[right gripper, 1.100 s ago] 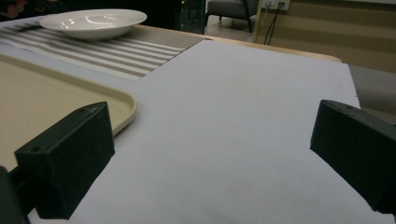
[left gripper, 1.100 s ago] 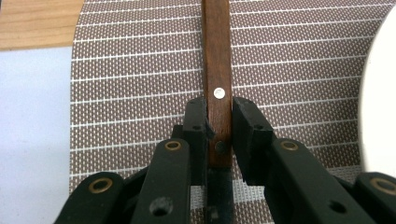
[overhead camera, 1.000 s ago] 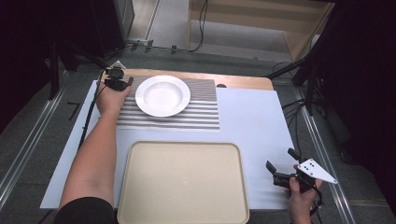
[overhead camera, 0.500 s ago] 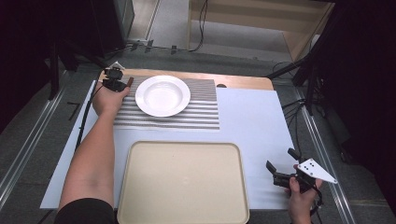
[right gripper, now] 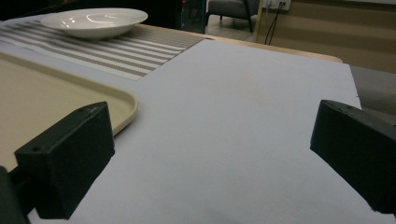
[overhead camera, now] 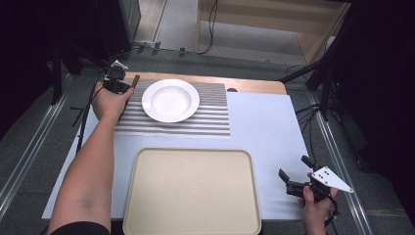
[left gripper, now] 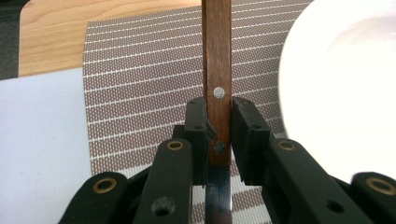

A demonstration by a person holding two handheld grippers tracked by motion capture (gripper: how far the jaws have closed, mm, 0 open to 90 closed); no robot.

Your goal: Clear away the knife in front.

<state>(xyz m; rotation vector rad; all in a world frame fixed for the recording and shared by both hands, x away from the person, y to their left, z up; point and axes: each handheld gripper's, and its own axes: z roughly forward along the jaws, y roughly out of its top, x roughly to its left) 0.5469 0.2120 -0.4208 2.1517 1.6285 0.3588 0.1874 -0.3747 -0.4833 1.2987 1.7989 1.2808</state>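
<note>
A knife with a brown wooden handle (left gripper: 217,56) and steel rivets lies lengthwise over the striped placemat (left gripper: 140,84), just left of the white plate (left gripper: 345,88). My left gripper (left gripper: 218,135) is shut on the handle near where the blade starts. In the high view the left gripper (overhead camera: 128,90) is at the placemat's (overhead camera: 210,115) far left corner, with the knife handle (overhead camera: 134,82) poking out beside the plate (overhead camera: 170,100). My right gripper (overhead camera: 295,168) rests open and holds nothing at the near right, over the white sheet. Its jaws stand wide apart in the right gripper view (right gripper: 210,154).
A large beige tray (overhead camera: 191,191) lies empty at the near middle, its rim (right gripper: 126,105) to the left of the right gripper. A white sheet (overhead camera: 259,127) covers most of the wooden table (overhead camera: 254,85). The floor and cables lie beyond.
</note>
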